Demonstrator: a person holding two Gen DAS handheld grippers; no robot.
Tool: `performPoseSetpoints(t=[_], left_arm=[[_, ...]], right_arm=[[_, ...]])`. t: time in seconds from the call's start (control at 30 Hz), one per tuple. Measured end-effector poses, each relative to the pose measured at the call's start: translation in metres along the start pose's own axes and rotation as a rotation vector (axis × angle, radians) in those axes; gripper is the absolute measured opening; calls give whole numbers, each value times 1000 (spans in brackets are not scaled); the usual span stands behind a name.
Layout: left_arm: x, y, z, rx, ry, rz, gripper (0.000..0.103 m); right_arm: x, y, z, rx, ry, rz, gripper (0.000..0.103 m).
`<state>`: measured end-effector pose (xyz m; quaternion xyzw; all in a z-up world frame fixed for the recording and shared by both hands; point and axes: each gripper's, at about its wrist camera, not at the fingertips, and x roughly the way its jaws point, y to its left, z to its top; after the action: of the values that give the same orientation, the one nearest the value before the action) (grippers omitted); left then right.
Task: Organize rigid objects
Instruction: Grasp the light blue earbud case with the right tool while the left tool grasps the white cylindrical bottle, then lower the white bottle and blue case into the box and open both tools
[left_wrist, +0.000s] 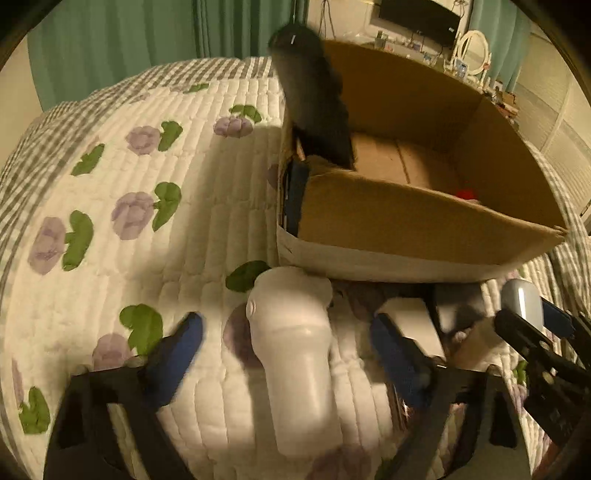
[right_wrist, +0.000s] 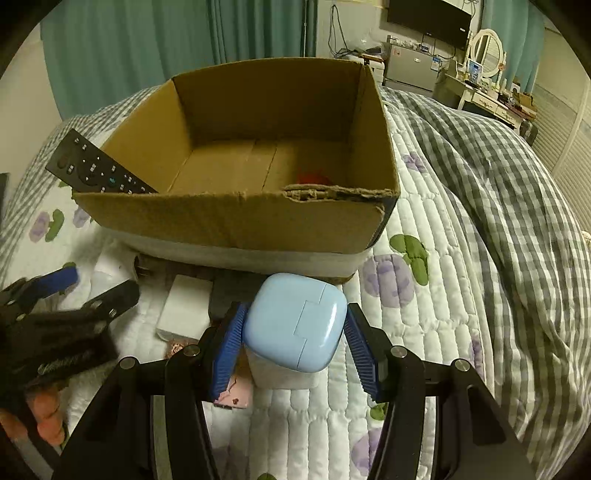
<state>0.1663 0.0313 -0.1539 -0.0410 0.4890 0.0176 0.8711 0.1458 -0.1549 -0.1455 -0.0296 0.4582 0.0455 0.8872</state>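
An open cardboard box (right_wrist: 236, 221) sits on the quilted bed. A black remote (right_wrist: 98, 168) leans in its left corner and sticks up over the rim; it also shows in the left wrist view (left_wrist: 312, 96). Something red (right_wrist: 314, 177) lies inside the box. My right gripper (right_wrist: 293, 343) is shut on a light blue earbud case (right_wrist: 295, 321), held just in front of the box. My left gripper (left_wrist: 284, 339) is open, its fingers on either side of a white plastic bottle-like object (left_wrist: 295, 350) lying on the quilt, not touching it.
A white adapter block (right_wrist: 186, 308) and a dark object (right_wrist: 229, 291) lie by the box's front wall. A pink item (right_wrist: 236, 395) lies under the right gripper. A checked duvet (right_wrist: 517, 206) is heaped on the right. A dresser with mirror (right_wrist: 487, 77) stands beyond.
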Motion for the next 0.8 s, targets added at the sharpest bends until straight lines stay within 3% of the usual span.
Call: performPoseSetpoints(t=[0.13,0.17,0.47,0.8], left_arm=[[10,-3,-1,27,34,7,49],[9,-4,-3,40,34,3,47],[-22,-7,-15,45,9,-16,46],[-96,-10,-12,67,-96,-39,46]], right_arm=[[3,4,3,1,-1,16,55],[3,6,3,0,-2,18,55],[-12,6,3,-10,-16,5,55],[-65,12,14,-35,-87,-7,55]])
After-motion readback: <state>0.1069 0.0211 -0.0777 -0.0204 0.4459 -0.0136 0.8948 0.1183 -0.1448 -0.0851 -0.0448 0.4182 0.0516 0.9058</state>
